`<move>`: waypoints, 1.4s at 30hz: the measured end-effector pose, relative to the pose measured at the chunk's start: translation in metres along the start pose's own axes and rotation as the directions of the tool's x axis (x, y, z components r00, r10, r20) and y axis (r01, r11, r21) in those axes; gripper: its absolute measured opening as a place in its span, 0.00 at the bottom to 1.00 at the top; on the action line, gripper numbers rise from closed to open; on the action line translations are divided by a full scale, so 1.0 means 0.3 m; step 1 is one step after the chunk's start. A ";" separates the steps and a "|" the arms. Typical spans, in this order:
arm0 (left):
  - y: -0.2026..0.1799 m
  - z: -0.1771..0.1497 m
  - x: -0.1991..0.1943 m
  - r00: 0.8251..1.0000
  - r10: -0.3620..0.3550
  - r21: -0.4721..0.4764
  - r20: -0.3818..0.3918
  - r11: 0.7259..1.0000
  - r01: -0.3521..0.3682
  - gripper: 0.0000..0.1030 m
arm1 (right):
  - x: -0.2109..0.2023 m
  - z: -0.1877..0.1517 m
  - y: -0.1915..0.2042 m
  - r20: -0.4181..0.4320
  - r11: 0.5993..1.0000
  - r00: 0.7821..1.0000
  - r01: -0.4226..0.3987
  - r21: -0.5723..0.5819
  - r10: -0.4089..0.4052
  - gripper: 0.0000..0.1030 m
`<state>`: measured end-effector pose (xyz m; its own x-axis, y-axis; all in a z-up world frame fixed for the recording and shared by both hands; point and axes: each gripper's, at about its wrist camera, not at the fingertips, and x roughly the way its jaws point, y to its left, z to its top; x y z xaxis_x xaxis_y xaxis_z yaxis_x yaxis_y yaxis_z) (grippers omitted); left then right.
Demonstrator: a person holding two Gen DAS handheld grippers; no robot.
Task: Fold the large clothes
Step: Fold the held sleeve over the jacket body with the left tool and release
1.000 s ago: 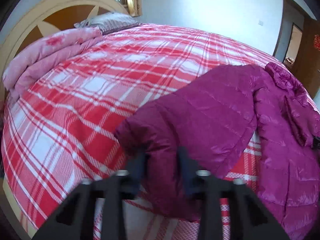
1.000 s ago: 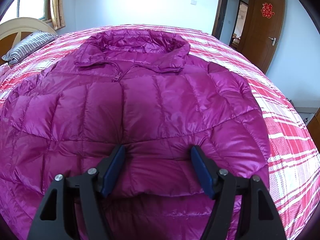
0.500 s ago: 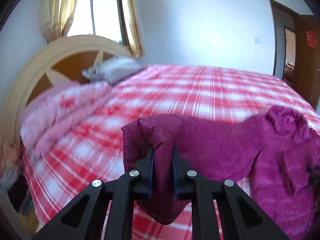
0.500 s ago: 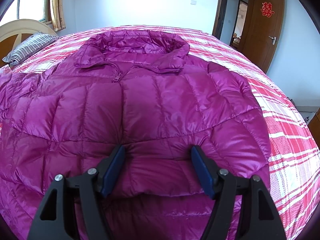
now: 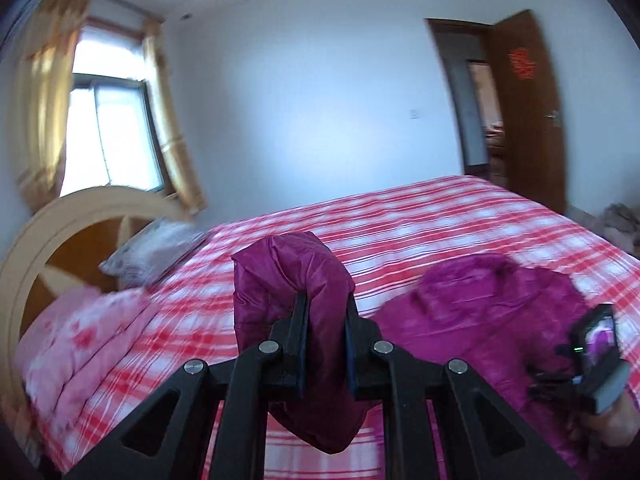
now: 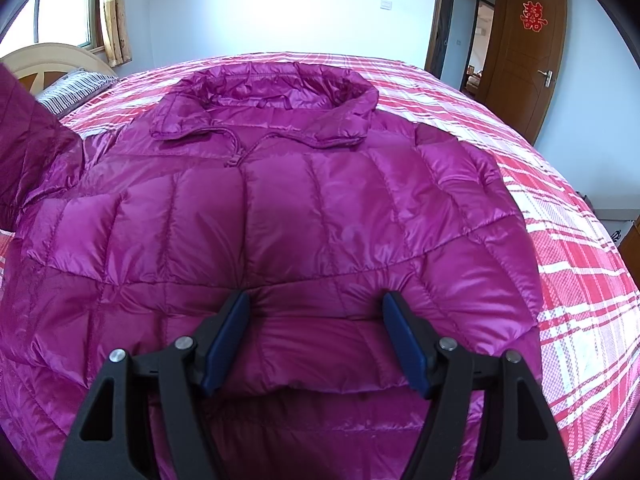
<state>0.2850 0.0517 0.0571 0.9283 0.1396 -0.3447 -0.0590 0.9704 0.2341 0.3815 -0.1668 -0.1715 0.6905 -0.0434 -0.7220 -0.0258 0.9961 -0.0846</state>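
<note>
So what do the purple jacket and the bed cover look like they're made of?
Purple jacket: probably thin nylon or polyester shell with puffy filling, judging by glossy sheen and stitched, bulging panels. Bed cover: looks like matte woven cotton-type cloth, red and white plaid with visible weave texture.

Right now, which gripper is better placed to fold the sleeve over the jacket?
Left. The left gripper is shut on the lifted sleeve; the right gripper is open over the jacket.

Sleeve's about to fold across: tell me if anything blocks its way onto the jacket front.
Nothing visible does. The left gripper holds the sleeve raised; the jacket front is bare except where the open right gripper rests at its near end.
</note>
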 end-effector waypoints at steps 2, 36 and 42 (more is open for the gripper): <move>-0.069 0.017 -0.004 0.999 -0.040 0.026 0.006 0.999 0.040 0.14 | -0.001 -0.001 -0.001 0.001 1.000 1.000 -0.003 0.003 0.003 0.71; -0.536 -0.123 0.162 0.965 -0.260 0.027 -0.003 0.965 0.260 0.93 | -0.004 0.003 -0.038 0.025 0.993 0.995 -0.099 0.067 0.098 0.77; -0.448 -0.311 0.447 0.972 -0.014 0.032 -0.236 0.999 0.022 0.93 | -0.018 -0.003 -0.050 0.041 0.989 0.992 -0.122 0.087 0.119 0.78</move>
<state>0.3832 -0.0416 -0.1054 0.8160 0.1689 -0.5529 -0.0268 0.9664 0.2556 0.3776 -0.1817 -0.1670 0.7114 0.0787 -0.6983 -0.0473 0.9968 0.0642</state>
